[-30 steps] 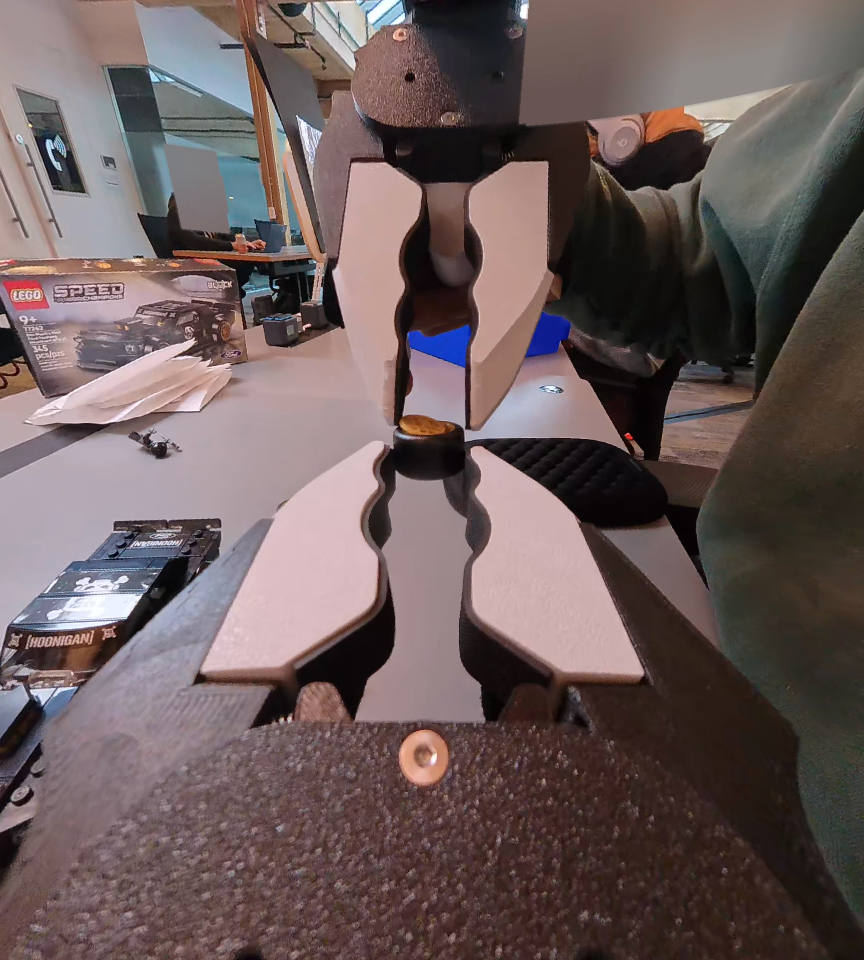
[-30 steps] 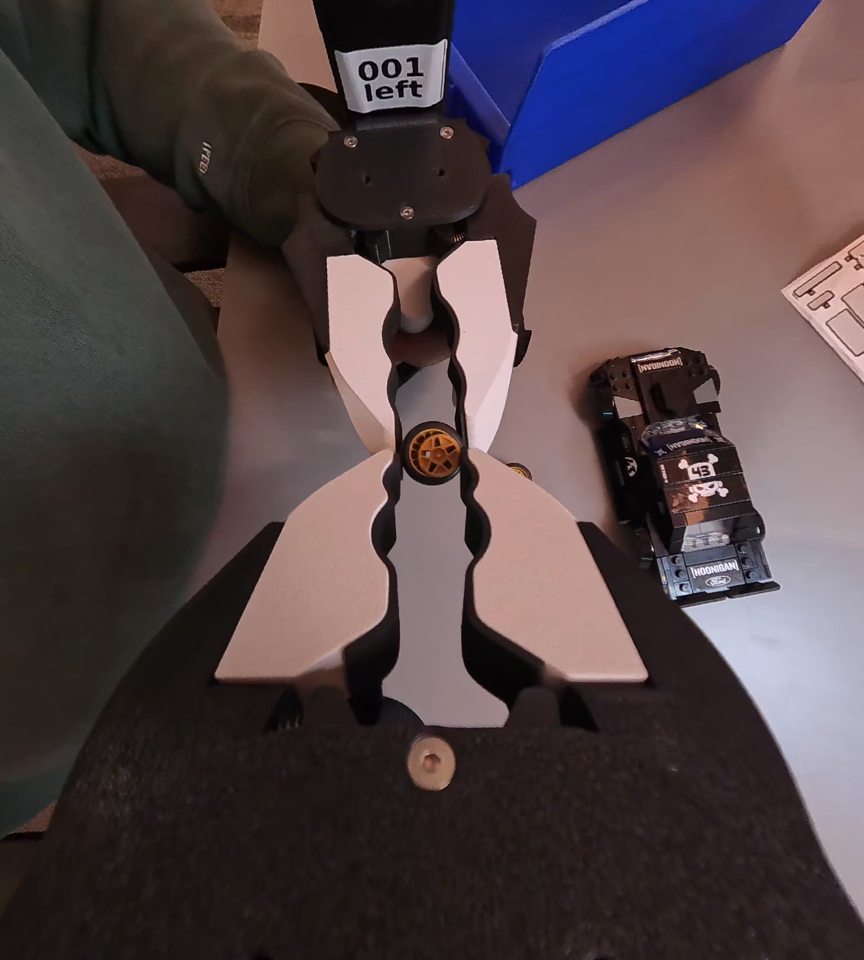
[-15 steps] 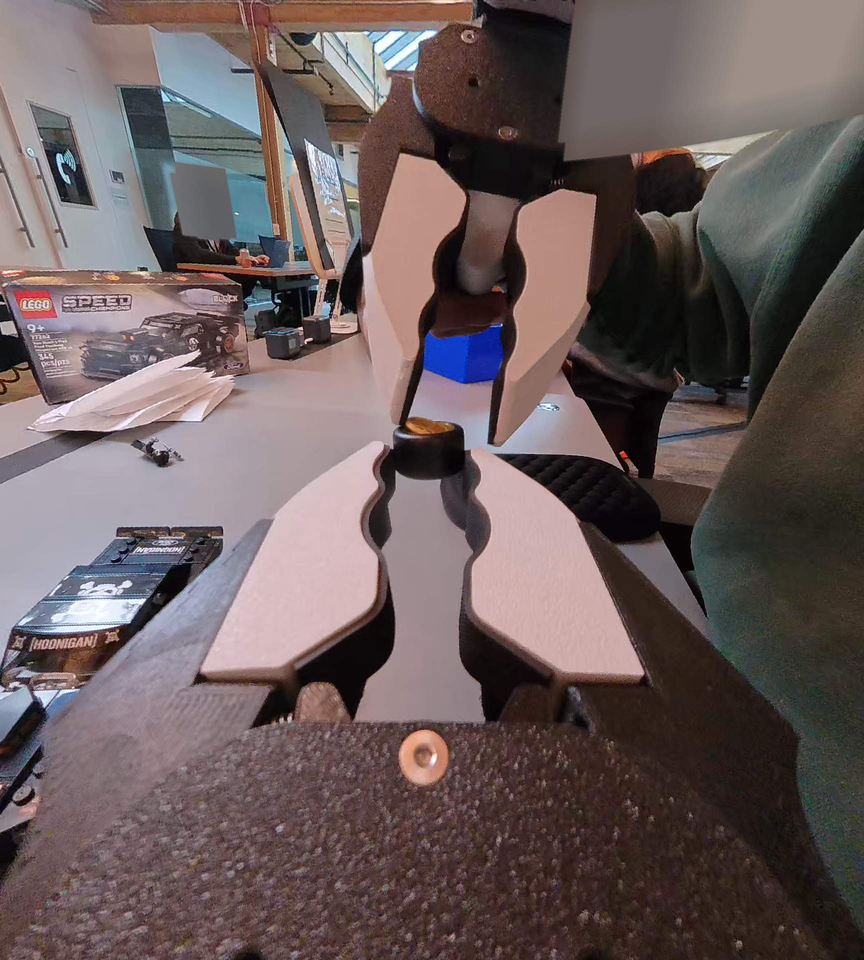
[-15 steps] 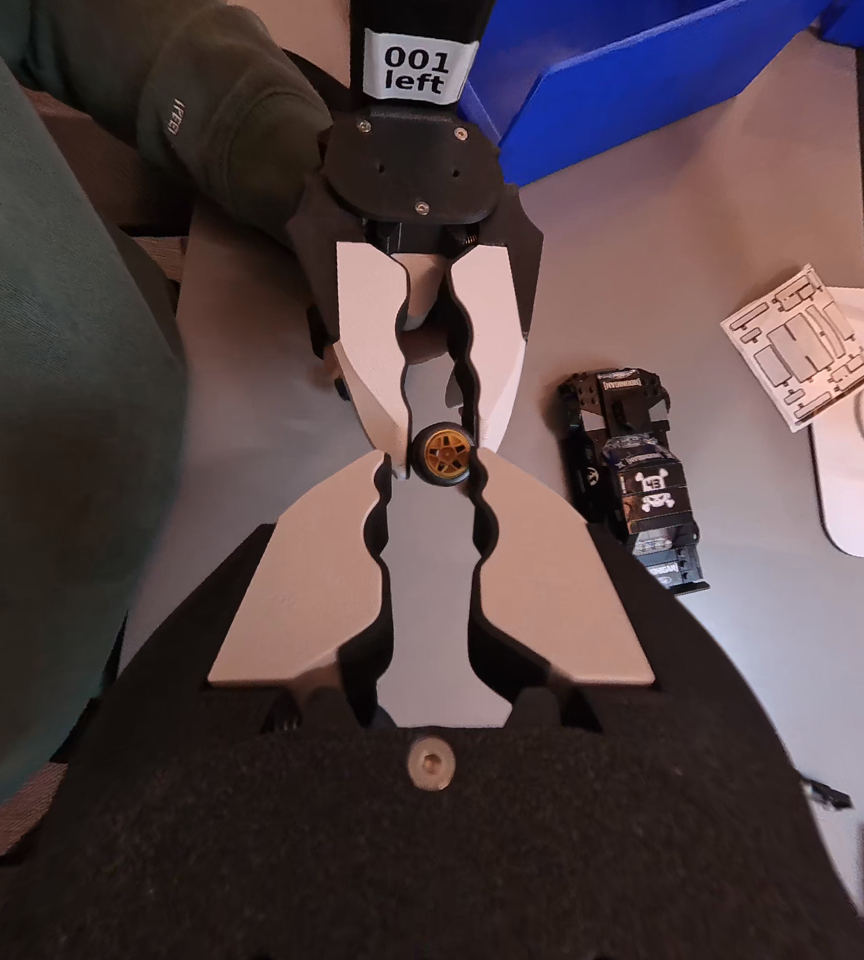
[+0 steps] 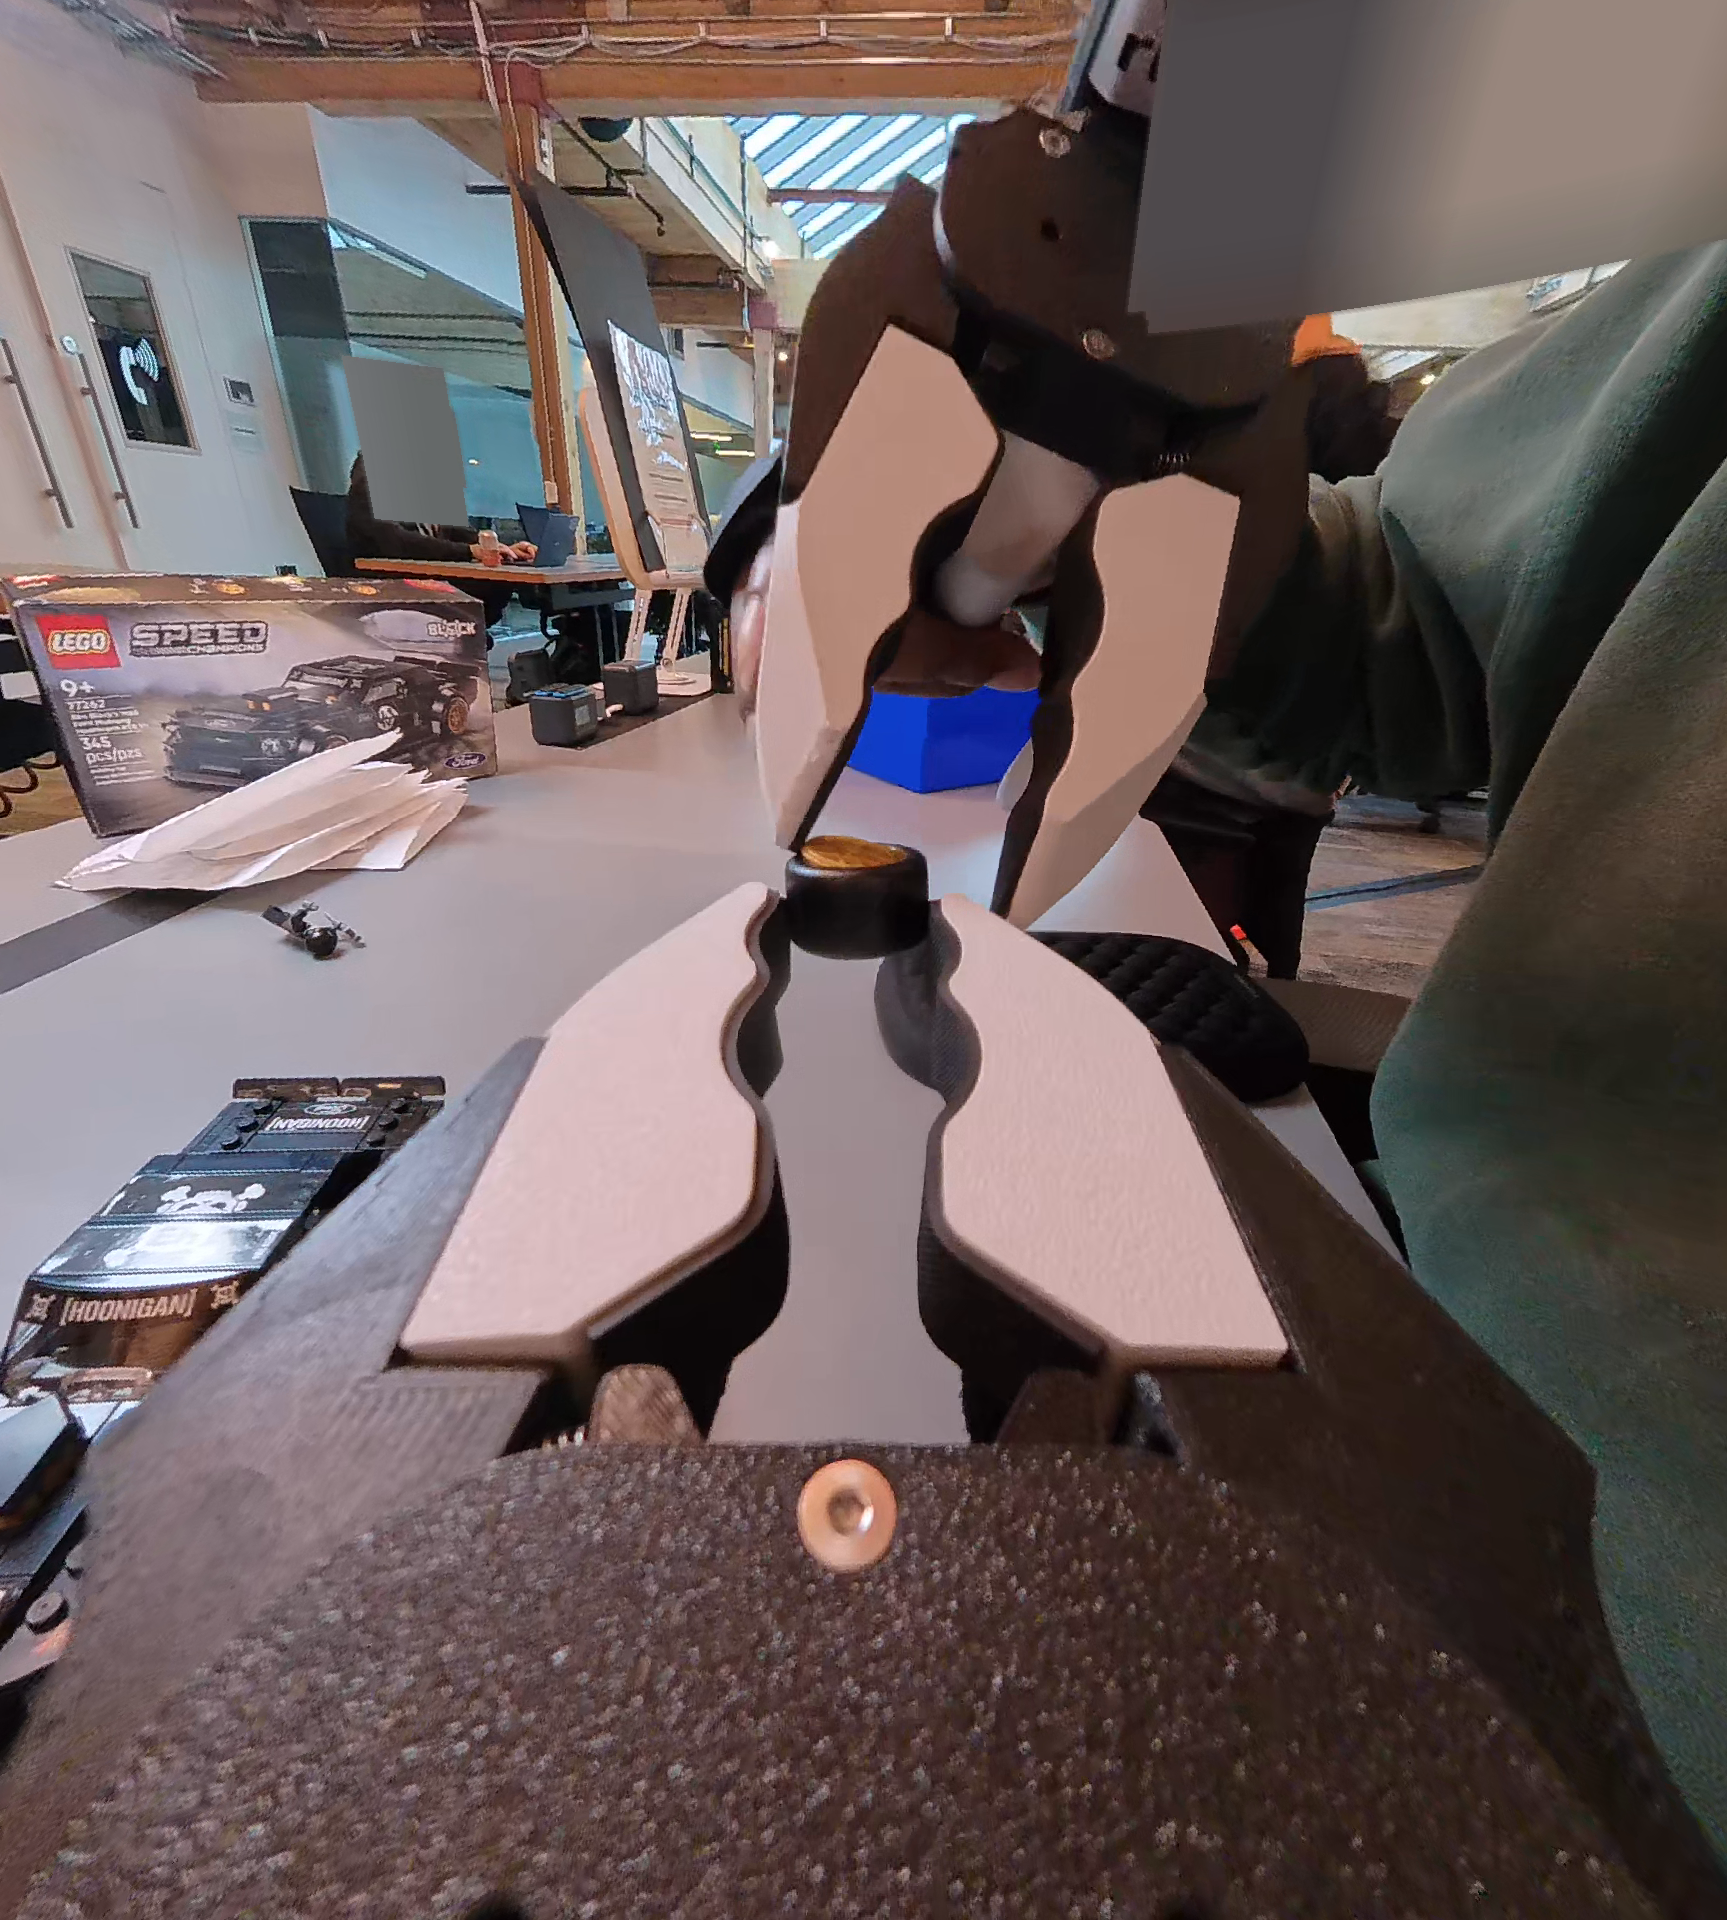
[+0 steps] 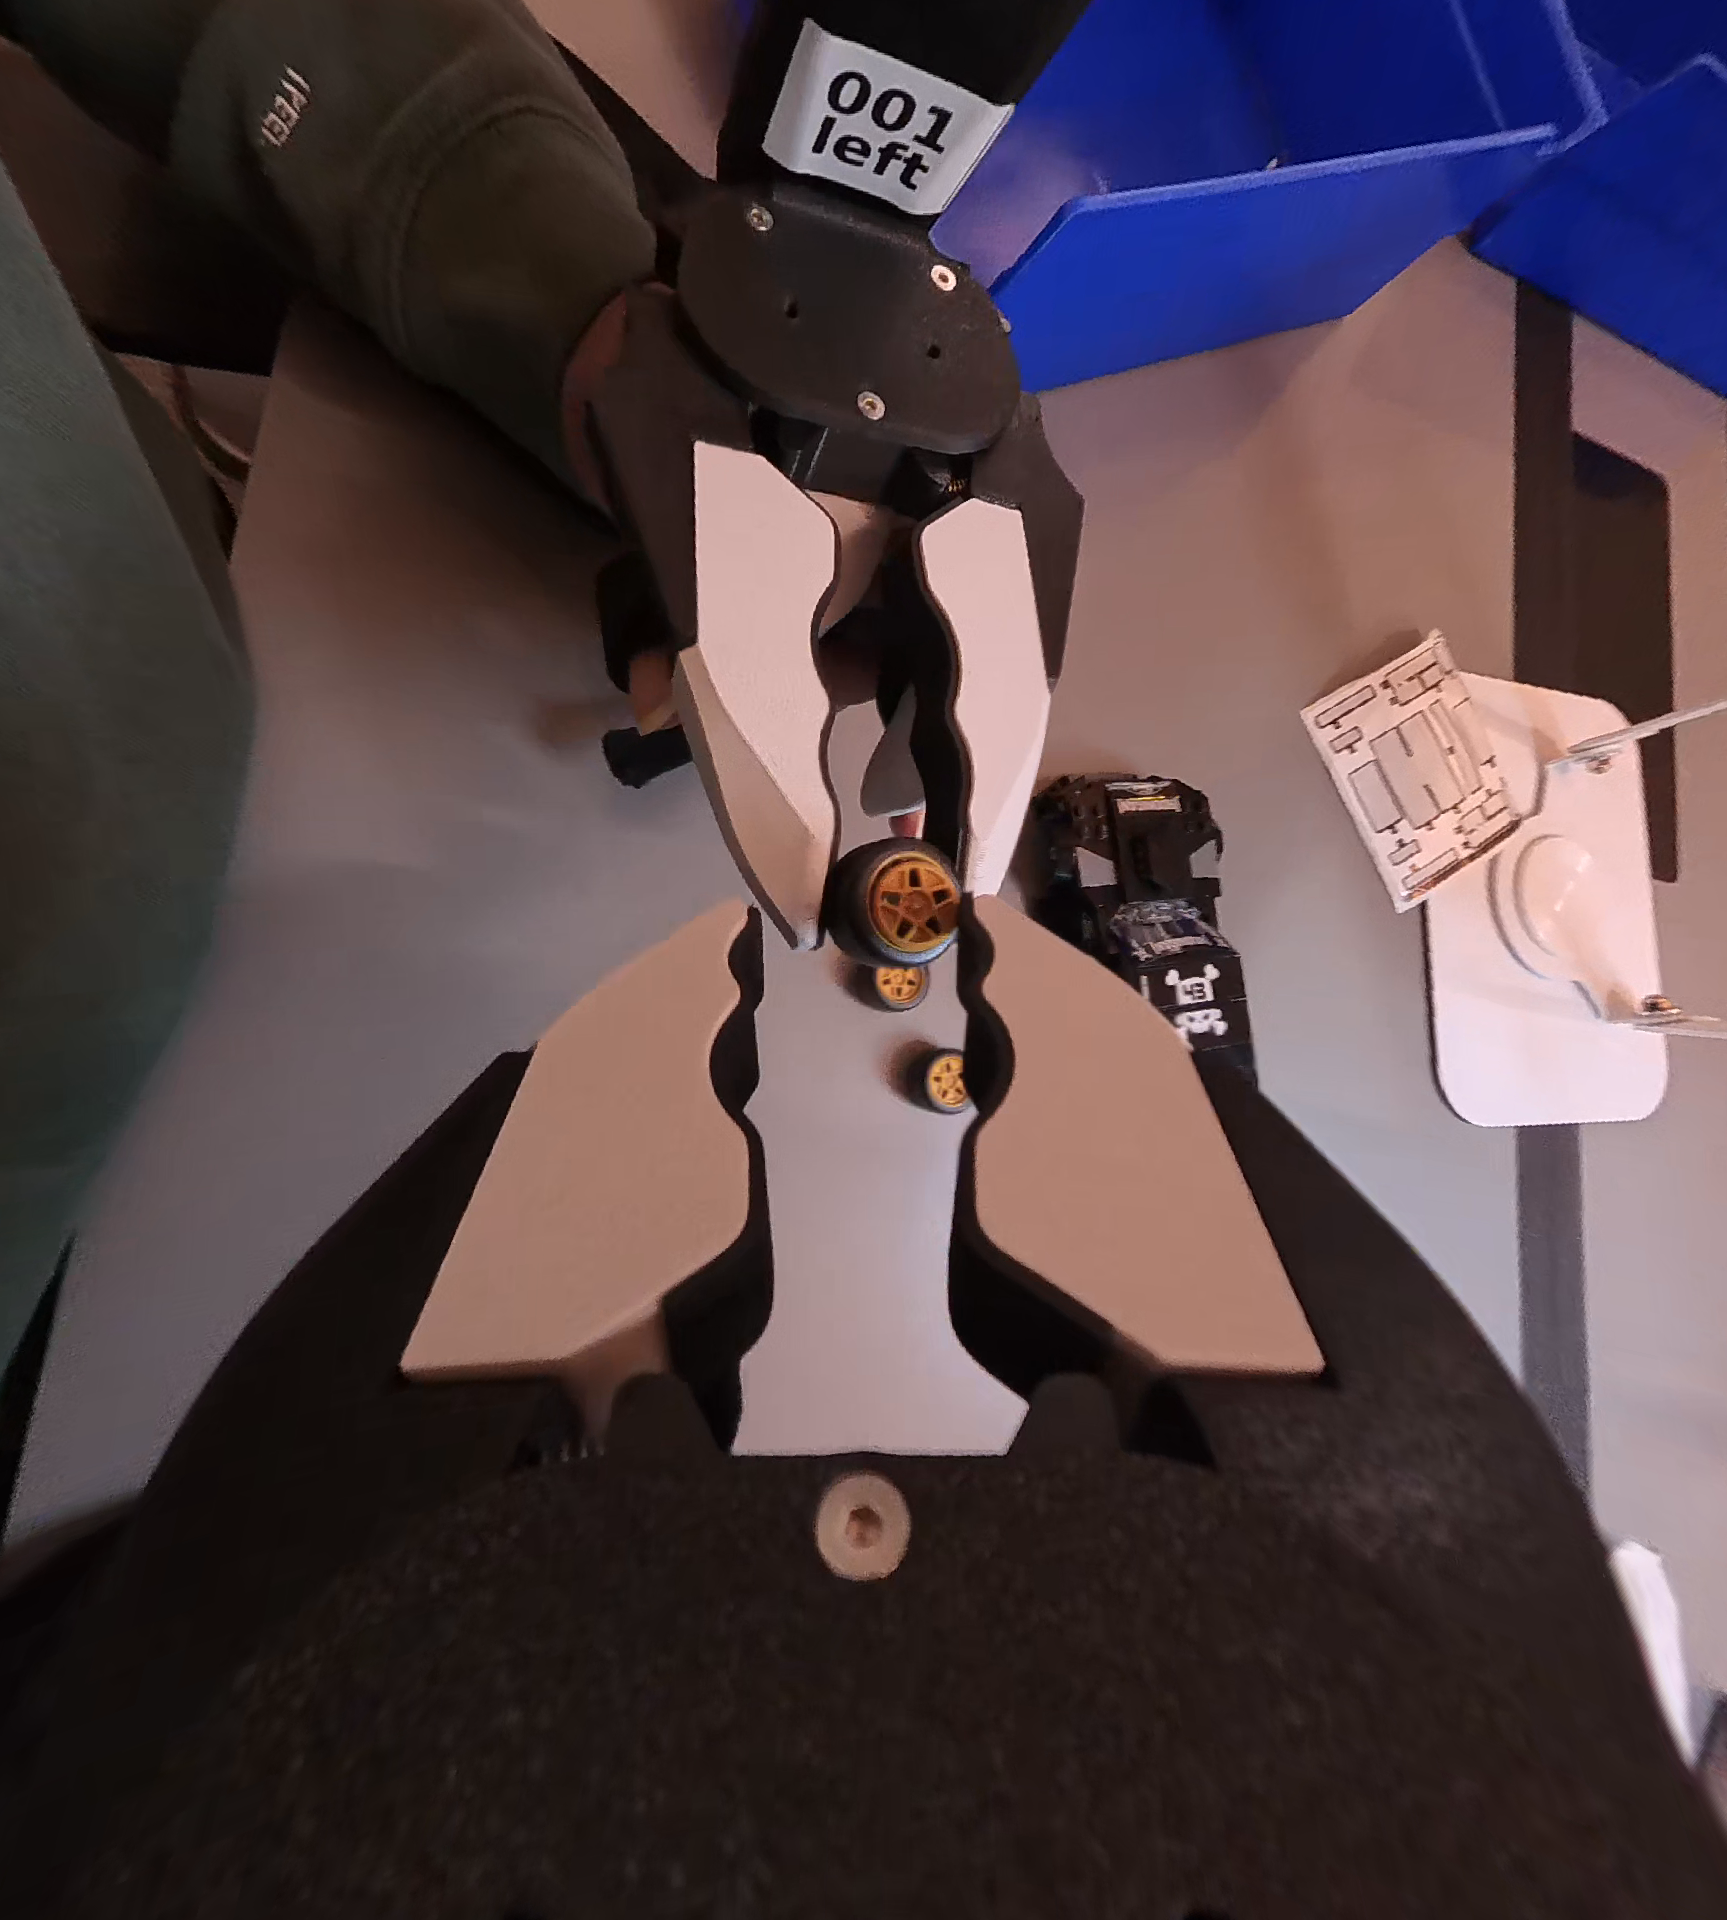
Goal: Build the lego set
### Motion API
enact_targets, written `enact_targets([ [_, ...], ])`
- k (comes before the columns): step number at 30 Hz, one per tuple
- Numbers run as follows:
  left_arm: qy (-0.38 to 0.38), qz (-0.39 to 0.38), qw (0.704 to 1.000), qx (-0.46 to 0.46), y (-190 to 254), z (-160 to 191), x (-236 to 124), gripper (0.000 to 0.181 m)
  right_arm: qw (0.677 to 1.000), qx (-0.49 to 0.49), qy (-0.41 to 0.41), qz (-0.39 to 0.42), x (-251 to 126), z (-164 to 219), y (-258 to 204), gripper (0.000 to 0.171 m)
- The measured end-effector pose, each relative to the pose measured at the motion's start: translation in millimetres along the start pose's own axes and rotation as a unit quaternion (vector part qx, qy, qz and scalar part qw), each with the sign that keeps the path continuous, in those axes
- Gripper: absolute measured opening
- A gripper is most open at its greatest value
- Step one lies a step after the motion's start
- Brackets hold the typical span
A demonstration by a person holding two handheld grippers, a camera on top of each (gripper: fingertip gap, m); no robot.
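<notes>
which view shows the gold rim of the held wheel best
The right wrist view: it looks straight at the wheel face, so the gold spoked rim shows whole. The left wrist view sees the wheel edge-on between the left gripper fingertips, mostly black tyre.

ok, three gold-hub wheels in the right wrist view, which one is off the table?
The largest-looking wheel, pinched between the left gripper fingers. The two smaller-looking wheels lie loose on the table below it.

worktop (image 5: 547, 862): grey, dark stripe | walls (image 5: 215, 343): white, glass doors | ceiling beams (image 5: 630, 62): wood, your skylight (image 5: 838, 145) bright | far desk (image 5: 485, 566), floor (image 5: 1389, 852) wood
</notes>
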State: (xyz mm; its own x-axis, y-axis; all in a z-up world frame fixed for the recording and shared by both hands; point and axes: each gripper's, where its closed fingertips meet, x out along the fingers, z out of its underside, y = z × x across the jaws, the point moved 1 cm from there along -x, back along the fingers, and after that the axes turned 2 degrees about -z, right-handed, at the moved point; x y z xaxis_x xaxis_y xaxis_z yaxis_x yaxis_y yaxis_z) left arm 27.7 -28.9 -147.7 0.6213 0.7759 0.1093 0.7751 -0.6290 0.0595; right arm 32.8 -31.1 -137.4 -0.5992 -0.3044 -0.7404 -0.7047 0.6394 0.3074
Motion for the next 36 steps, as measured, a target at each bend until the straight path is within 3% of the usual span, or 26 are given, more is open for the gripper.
enact_targets([
  [14,0.021,-0.003,1.000,-0.017,-3.3,-8.0,-4.8,0.025,0.994,-0.048,0.074,0.069,-9.8,-7.9,7.7,0.038],
  [19,0.000,-0.003,0.999,-0.050,-7.6,-2.7,-5.1,0.025,0.983,-0.111,0.112,0.096,-8.2,2.5,4.7,0.035],
  [30,-0.019,0.016,0.997,-0.078,-3.7,1.8,-3.3,0.025,0.972,-0.175,0.109,0.114,7.0,2.7,-1.8,0.029],
  [36,-0.010,0.033,0.994,-0.106,1.3,-0.4,-3.1,0.025,0.975,-0.150,0.126,0.108,4.6,0.2,-3.3,0.022],
])
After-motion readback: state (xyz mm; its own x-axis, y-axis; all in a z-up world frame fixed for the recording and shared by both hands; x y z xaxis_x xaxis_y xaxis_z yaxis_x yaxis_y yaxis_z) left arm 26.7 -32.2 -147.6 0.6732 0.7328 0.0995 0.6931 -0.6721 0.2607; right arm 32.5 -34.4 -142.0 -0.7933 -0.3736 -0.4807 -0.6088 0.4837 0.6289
